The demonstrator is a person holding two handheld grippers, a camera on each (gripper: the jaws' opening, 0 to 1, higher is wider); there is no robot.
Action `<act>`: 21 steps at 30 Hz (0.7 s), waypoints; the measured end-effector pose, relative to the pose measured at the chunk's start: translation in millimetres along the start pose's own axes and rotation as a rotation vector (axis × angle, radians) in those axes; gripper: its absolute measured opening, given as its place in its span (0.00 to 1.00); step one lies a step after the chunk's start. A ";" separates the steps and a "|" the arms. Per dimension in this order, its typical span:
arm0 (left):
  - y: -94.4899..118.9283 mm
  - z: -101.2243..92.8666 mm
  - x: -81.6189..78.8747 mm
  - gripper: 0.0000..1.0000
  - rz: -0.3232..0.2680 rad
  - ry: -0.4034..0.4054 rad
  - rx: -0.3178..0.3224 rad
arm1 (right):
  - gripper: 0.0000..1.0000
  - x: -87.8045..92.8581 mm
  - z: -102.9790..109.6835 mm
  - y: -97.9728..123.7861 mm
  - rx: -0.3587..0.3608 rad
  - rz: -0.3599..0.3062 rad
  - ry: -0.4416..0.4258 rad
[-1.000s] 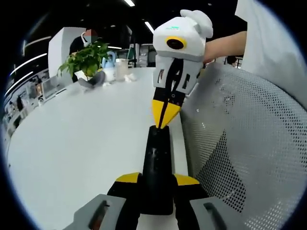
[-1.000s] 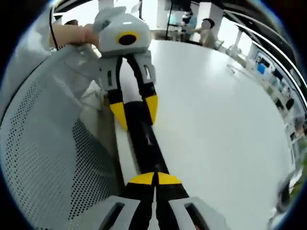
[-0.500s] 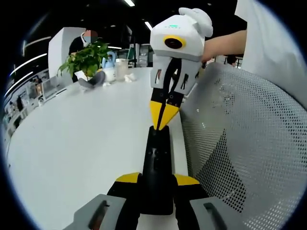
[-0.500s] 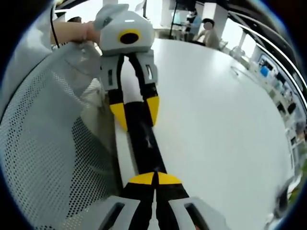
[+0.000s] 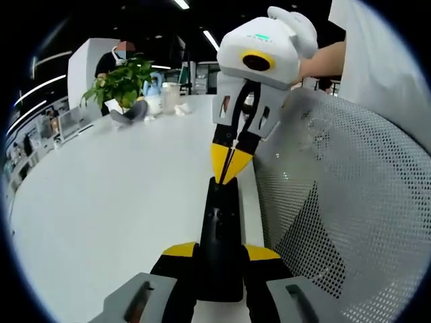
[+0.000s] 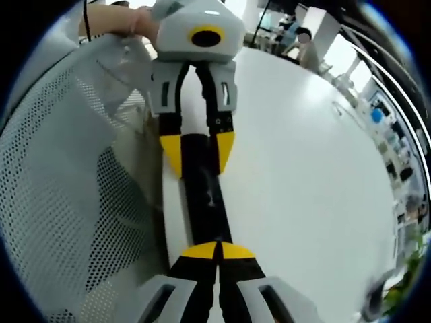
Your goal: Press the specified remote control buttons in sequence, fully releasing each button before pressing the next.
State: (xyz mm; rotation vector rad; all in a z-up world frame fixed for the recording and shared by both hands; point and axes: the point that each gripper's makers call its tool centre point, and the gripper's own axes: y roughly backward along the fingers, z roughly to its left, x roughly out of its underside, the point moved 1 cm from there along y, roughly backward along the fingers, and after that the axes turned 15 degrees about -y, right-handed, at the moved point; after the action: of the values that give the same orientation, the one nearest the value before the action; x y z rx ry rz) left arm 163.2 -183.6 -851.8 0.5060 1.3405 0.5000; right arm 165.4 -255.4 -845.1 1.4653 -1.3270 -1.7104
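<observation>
A long black remote control (image 5: 219, 232) lies along the white table's (image 5: 114, 202) edge. My left gripper (image 5: 221, 250) is shut on its near end, one yellow fingertip on each side. My right gripper (image 5: 227, 165) comes down from above, shut, with its joined yellow tips on the remote's far end. In the right gripper view my right gripper (image 6: 217, 250) rests its shut tips on the remote (image 6: 202, 195). There the left gripper (image 6: 199, 151) clamps the remote's other end. Whether a button is pushed down I cannot tell.
A grey mesh chair back (image 5: 343, 202) stands close against the table edge beside the remote, also the chair back (image 6: 67, 182). A potted plant (image 5: 121, 84) and a cup (image 5: 170, 96) stand at the table's far end. A person's arm (image 5: 323, 60) holds the right gripper.
The right gripper's body has swung and tilted over while its tips stay at the remote's far end. The right gripper view has shifted toward the left gripper. The left gripper and remote stay put.
</observation>
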 end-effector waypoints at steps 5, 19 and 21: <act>0.1 0.0 0.1 0.25 0.000 -0.001 0.001 | 0.00 -0.3 0.7 -1.0 0.048 0.007 0.073; 0.0 0.0 0.0 0.25 0.004 -0.008 0.001 | 0.00 -0.3 -2.9 0.4 0.036 -0.071 -0.111; 0.0 -0.1 0.0 0.25 0.004 -0.007 0.001 | 0.00 -0.4 -3.3 1.2 0.021 -0.098 -0.144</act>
State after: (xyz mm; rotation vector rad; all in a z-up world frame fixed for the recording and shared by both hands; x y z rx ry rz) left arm 163.1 -183.7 -851.8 0.5111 1.3331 0.5001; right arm 168.4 -256.6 -843.7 1.4639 -1.3705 -1.9015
